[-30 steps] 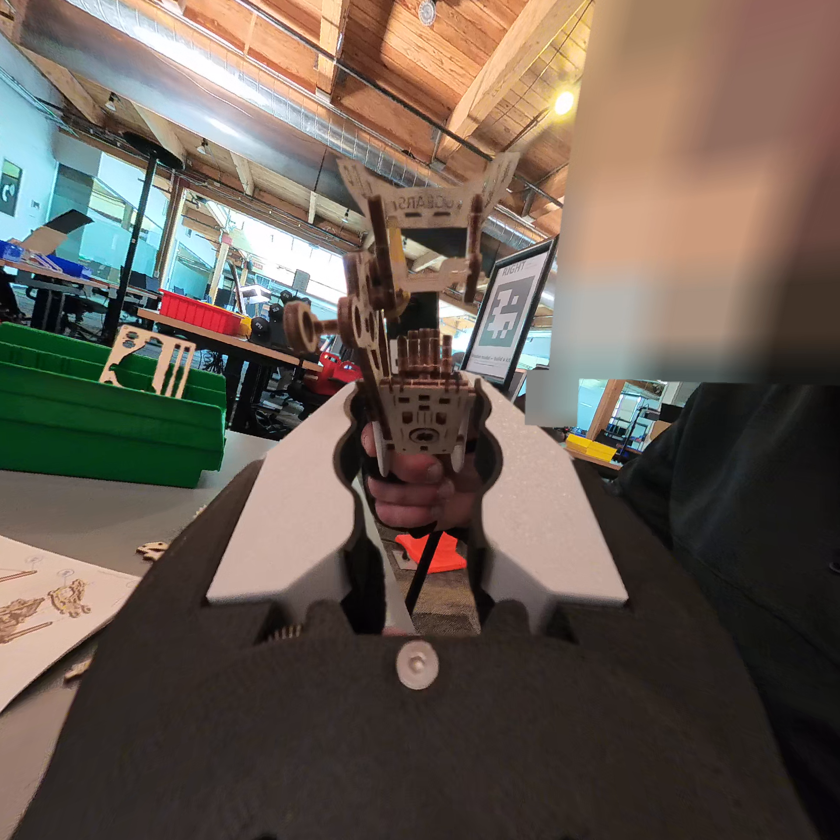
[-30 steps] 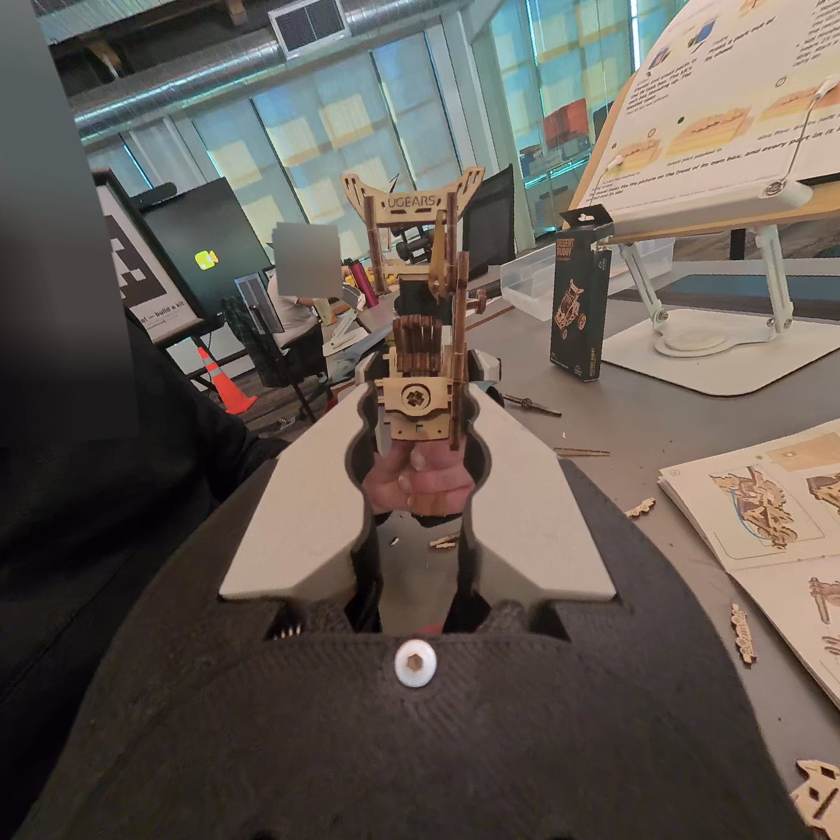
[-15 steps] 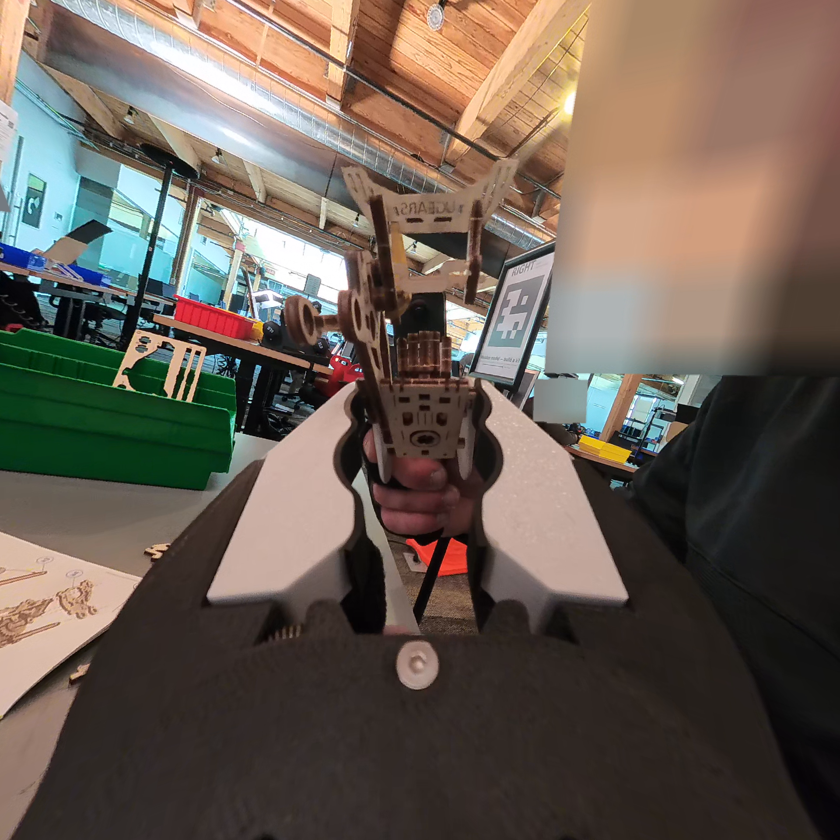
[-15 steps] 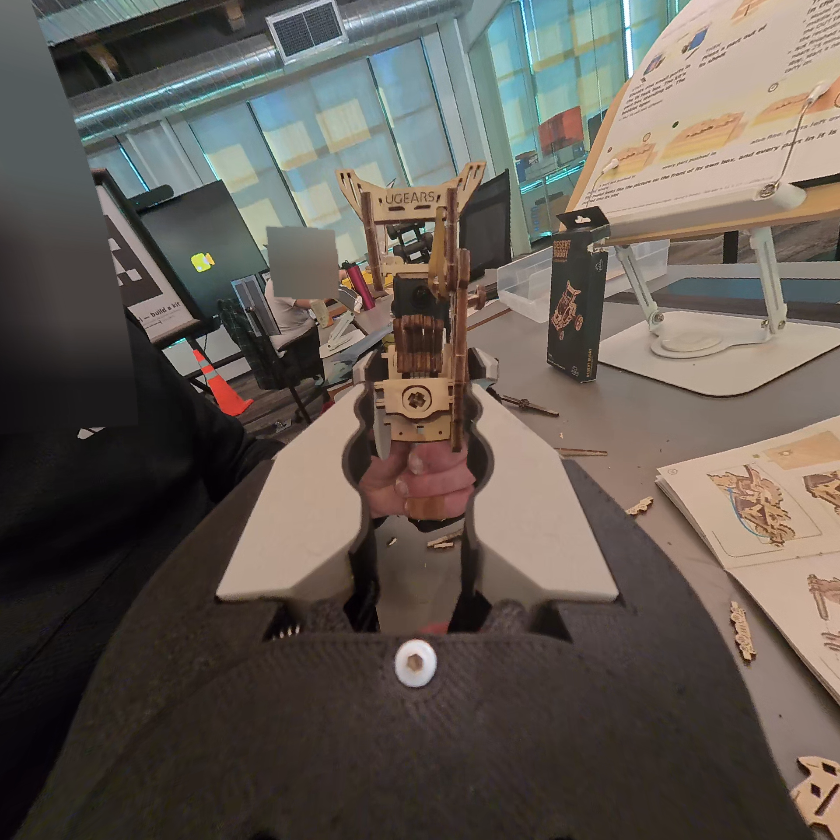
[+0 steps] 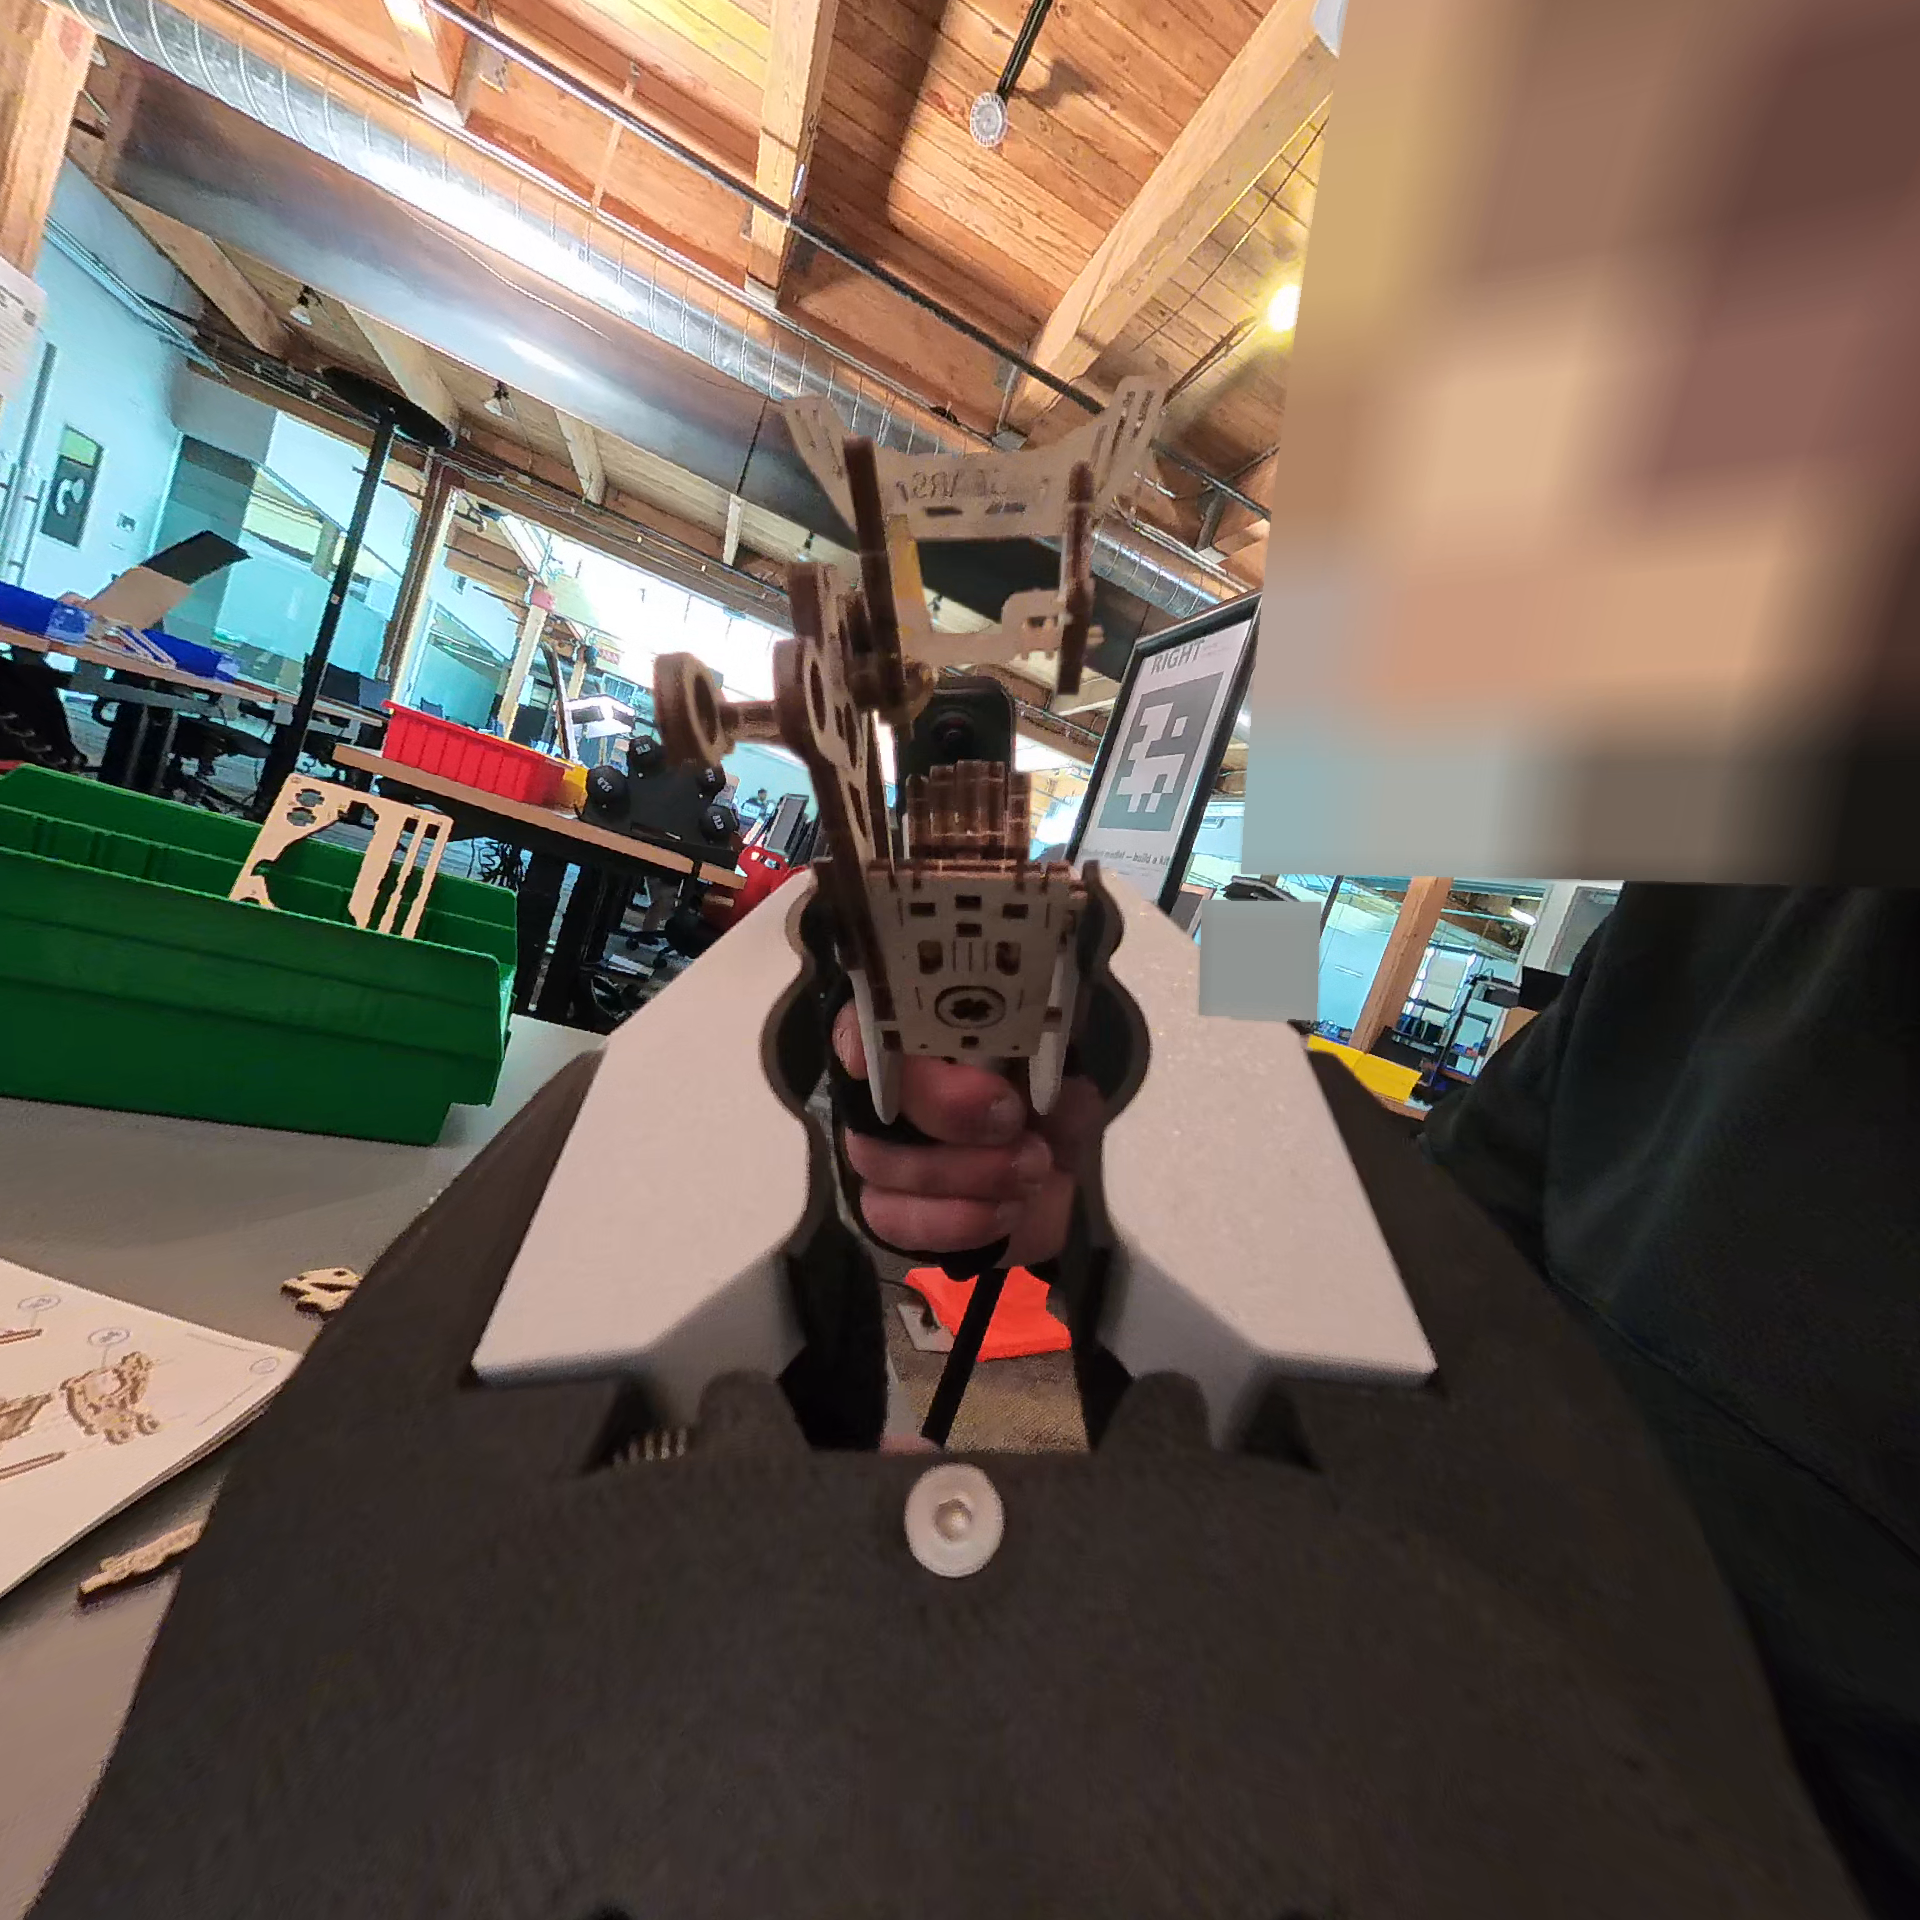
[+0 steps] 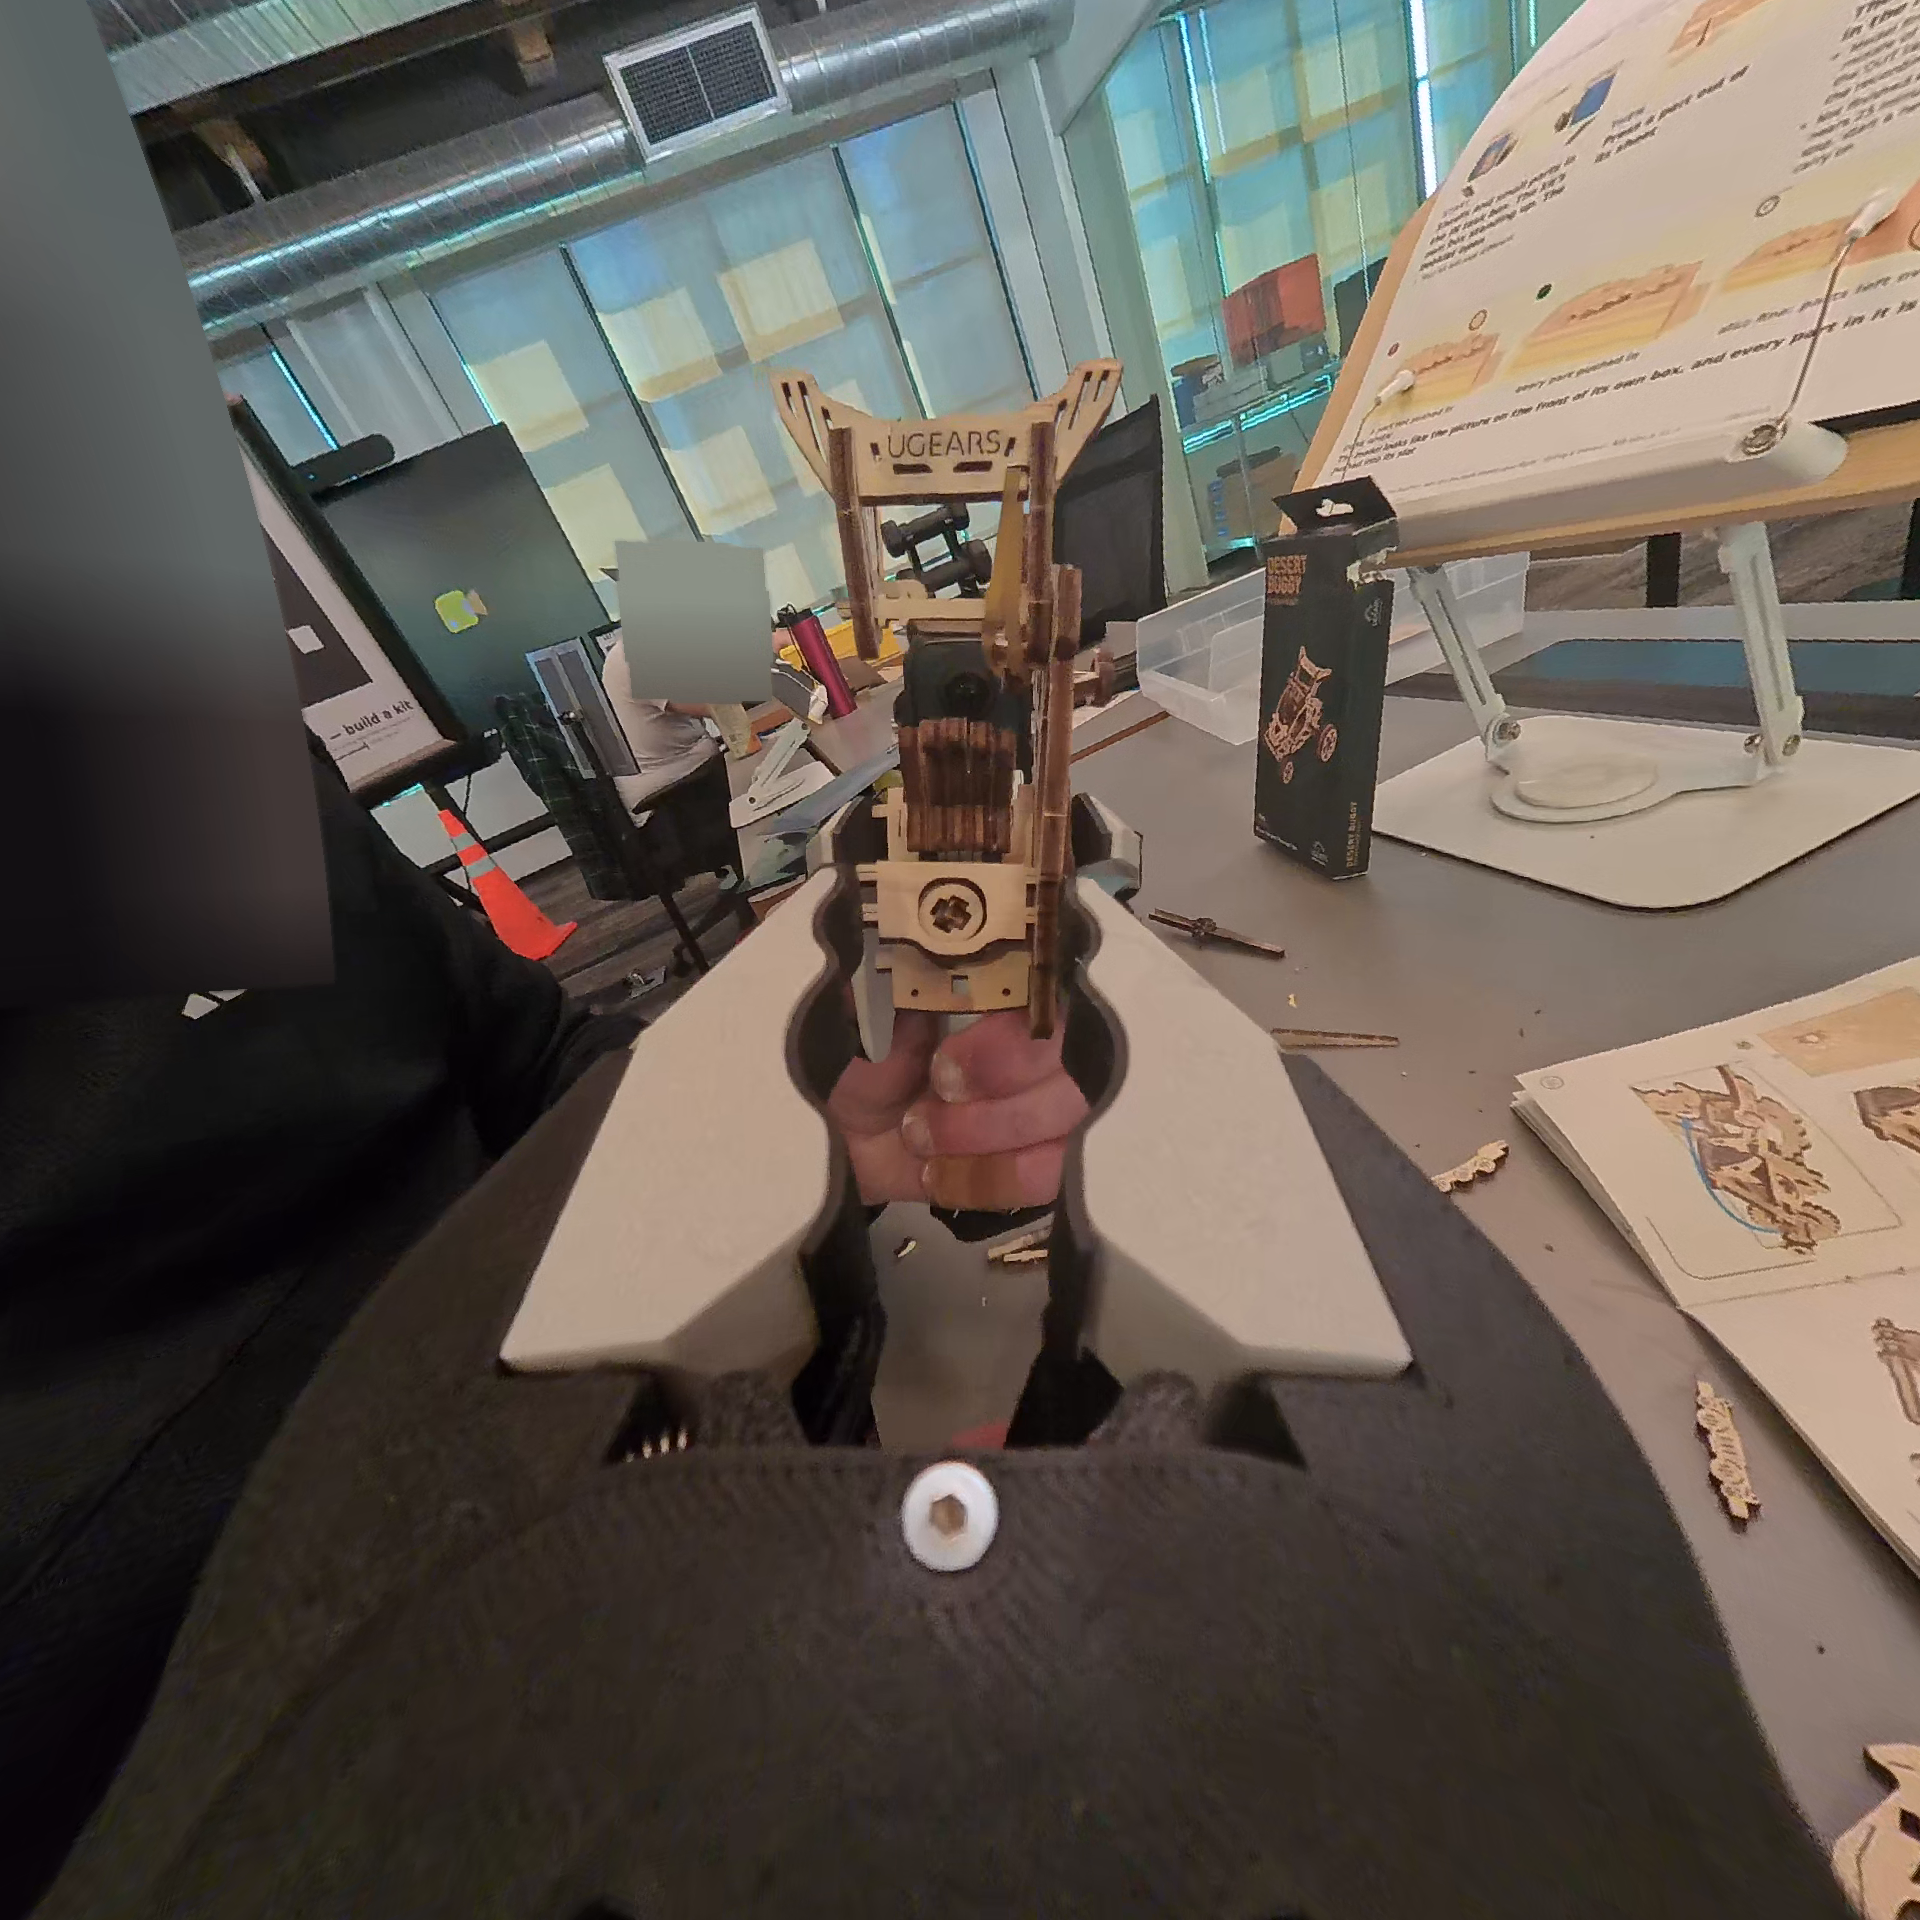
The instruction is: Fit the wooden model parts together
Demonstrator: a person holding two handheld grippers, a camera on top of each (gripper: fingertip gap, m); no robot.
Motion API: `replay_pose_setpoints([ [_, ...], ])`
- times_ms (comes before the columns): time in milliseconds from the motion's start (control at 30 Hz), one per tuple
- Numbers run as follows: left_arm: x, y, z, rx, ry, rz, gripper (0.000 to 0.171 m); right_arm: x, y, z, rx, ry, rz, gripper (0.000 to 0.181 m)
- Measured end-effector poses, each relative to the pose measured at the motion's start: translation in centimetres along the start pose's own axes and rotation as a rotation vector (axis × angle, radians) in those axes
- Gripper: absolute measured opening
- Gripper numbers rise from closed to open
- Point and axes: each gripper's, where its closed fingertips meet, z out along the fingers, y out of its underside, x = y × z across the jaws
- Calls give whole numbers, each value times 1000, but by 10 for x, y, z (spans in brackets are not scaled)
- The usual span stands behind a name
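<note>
A partly built wooden model [image 5: 966,935] stands upright between my two grippers, well above the table. It has a slotted base plate, a gear block and a winged top bar. My left gripper [image 5: 961,956] is shut on the base plate. In the right wrist view the same model [image 6: 956,904] sits between the white fingers [image 6: 727,1091] of my right gripper [image 6: 956,935], which is also shut on it from the opposite side. Each view shows the other gripper's camera and a person's hand [image 6: 956,1122] behind the model.
A green bin [image 5: 239,997] with a punched wooden sheet [image 5: 343,862] stands at the left. An instruction booklet [image 6: 1745,1174], loose wooden pieces [image 6: 1725,1465], a black kit box [image 6: 1314,727] and a page stand [image 6: 1621,790] lie at the right. A person's dark sleeve [image 5: 1683,1195] is close by. The tips of both grippers are at nearly the same place.
Both grippers stay shut on the model. The pair has tilted and shifted slightly, so the background has slid a little in both views.
</note>
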Motion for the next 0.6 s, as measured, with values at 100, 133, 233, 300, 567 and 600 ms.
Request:
replay_pose_setpoints([
  [100,0,0,0,11,-5,-7,44,0,0,0,-2,3,-1,34],
  [133,0,0,0,11,-8,-10,44,0,0,0,-2,0,3,34],
  [233,0,-1,1,22,-11,-18,45,0,0,0,-3,5,1,34],
  [300,0,-1,1,26,-15,-17,44,1,0,0,-6,12,-6,34],
  [567,1,-3,1,33,-22,-16,43,0,-1,2,-6,26,-22,34],
  [600,1,-3,2,33,-24,-13,44,-1,-1,2,-4,28,-22,34],
])
